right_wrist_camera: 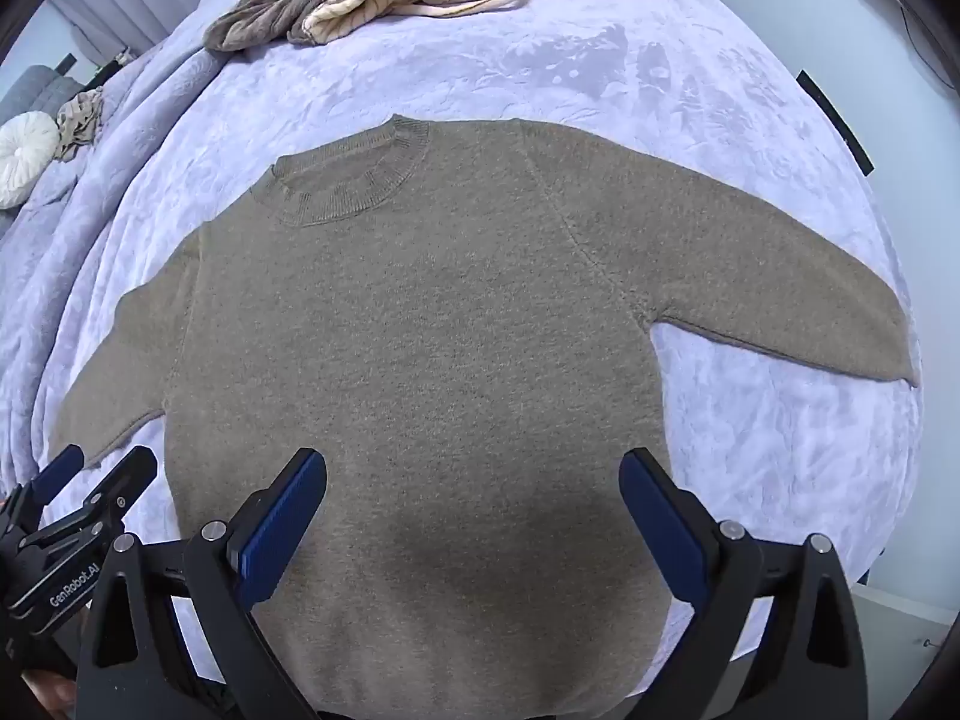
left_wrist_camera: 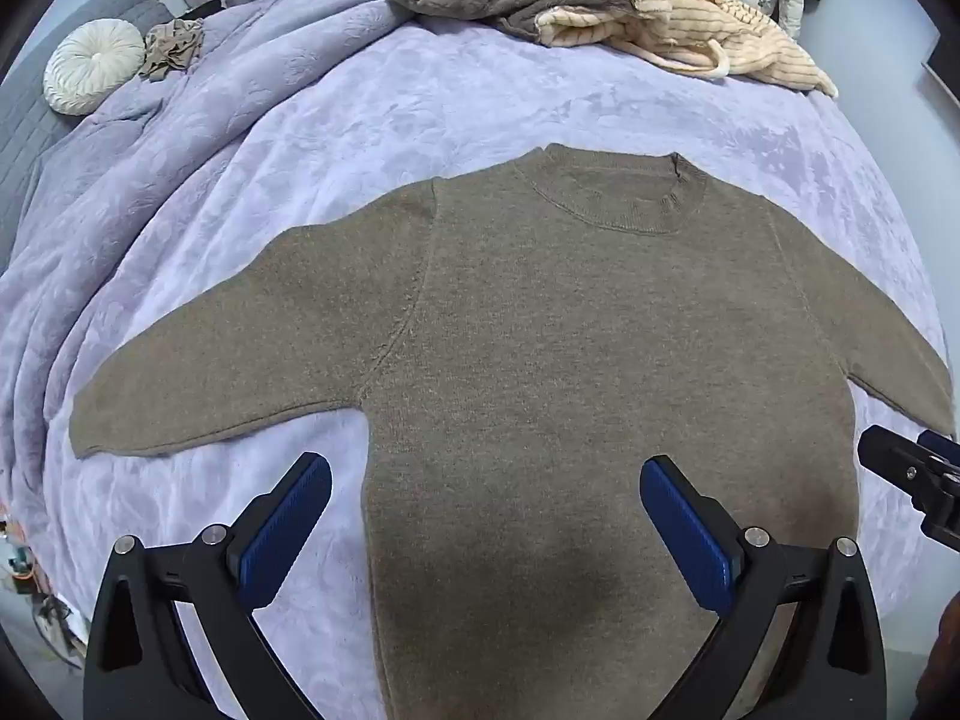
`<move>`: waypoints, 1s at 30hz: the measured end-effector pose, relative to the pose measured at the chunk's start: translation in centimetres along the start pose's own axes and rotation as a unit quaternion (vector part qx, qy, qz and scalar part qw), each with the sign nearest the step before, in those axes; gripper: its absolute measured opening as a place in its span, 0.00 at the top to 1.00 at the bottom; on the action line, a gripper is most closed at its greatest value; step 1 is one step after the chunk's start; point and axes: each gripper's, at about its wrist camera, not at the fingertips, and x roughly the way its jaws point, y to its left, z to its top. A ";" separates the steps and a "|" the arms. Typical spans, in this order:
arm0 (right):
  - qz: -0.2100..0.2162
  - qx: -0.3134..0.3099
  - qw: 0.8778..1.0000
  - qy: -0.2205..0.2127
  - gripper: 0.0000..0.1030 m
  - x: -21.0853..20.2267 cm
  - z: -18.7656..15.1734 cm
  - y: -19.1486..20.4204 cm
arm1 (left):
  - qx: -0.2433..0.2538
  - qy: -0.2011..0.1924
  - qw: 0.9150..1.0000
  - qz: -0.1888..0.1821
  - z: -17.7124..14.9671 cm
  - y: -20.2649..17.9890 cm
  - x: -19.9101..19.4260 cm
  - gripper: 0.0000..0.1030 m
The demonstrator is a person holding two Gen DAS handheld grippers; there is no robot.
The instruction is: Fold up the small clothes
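Observation:
A brown knit sweater (left_wrist_camera: 540,348) lies flat on the lilac bedspread (left_wrist_camera: 360,120), neck away from me, both sleeves spread out to the sides. My left gripper (left_wrist_camera: 486,480) hovers open above the sweater's lower left side, its blue pads (left_wrist_camera: 288,528) wide apart with nothing between them. In the right wrist view the same sweater (right_wrist_camera: 420,330) fills the middle, and my right gripper (right_wrist_camera: 474,474) hangs open over its lower body, holding nothing. The other gripper shows at each view's edge: the right one (left_wrist_camera: 918,474) and the left one (right_wrist_camera: 90,480).
A pile of grey and cream striped clothes (left_wrist_camera: 600,12) lies at the far end of the bed. A round white cushion (left_wrist_camera: 93,66) and a crumpled beige cloth (left_wrist_camera: 174,48) sit at the far left. The bedspread bunches into folds along the left side (left_wrist_camera: 72,300).

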 end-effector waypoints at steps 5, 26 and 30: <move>-0.005 0.002 1.000 -0.008 0.04 -0.3 0.5 -0.6 | -0.006 0.011 1.000 0.003 -0.2 0.7 -0.1 0.00; -0.011 -0.019 1.000 -0.010 0.04 -0.6 0.9 0.3 | -0.038 0.040 0.998 -0.002 0.3 -0.3 -0.4 0.00; -0.012 -0.022 1.000 -0.008 0.04 -0.5 0.9 0.4 | -0.041 0.045 0.998 -0.003 0.3 -0.2 -0.2 0.00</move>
